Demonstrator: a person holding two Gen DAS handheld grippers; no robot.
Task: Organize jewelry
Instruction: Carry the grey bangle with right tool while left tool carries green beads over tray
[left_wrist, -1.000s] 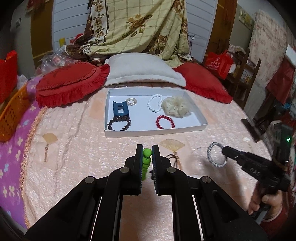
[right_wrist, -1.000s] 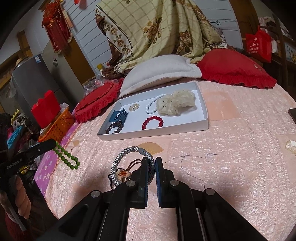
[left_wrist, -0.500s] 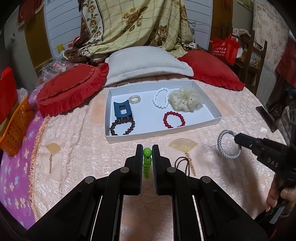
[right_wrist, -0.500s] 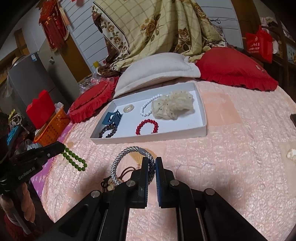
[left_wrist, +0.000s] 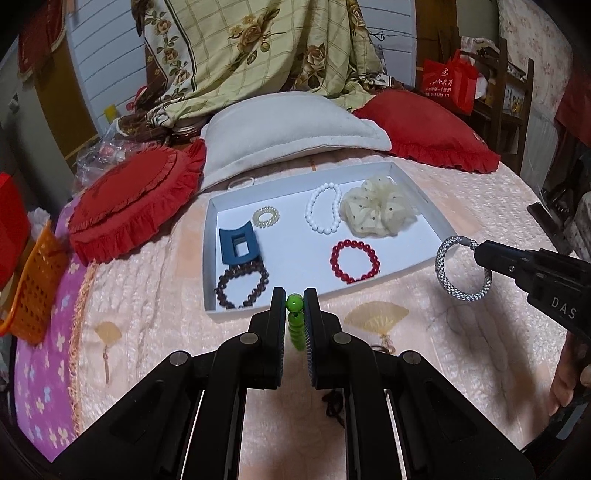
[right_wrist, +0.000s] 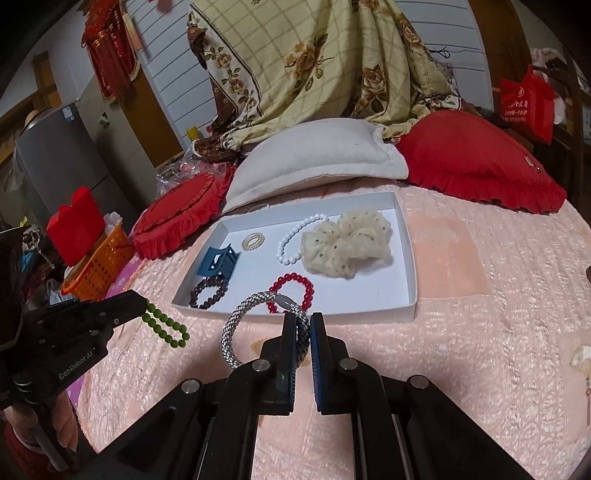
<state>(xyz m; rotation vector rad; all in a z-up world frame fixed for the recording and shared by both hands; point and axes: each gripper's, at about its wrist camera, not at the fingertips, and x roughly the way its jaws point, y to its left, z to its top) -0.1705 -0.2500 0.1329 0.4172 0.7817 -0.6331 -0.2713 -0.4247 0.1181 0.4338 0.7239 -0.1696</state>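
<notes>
My left gripper is shut on a green bead bracelet, held just short of the near wall of the white tray; from the right wrist view the green bracelet dangles from it at the left. My right gripper is shut on a silver braided bangle, near the tray's front edge; the bangle hangs at the tray's right corner in the left wrist view. In the tray lie a red bead bracelet, dark bead bracelet, white bead bracelet, blue hair claw, coil tie and cream scrunchie.
The tray rests on a pink quilted bedspread. Behind it lie a white pillow and two red cushions. An orange basket sits at the left edge. A dark cord item lies on the spread near my grippers.
Both grippers have moved toward the tray, each keeping its bracelet. The tray looks larger and nearer in both views, and the bangle now hangs beside its right corner.
</notes>
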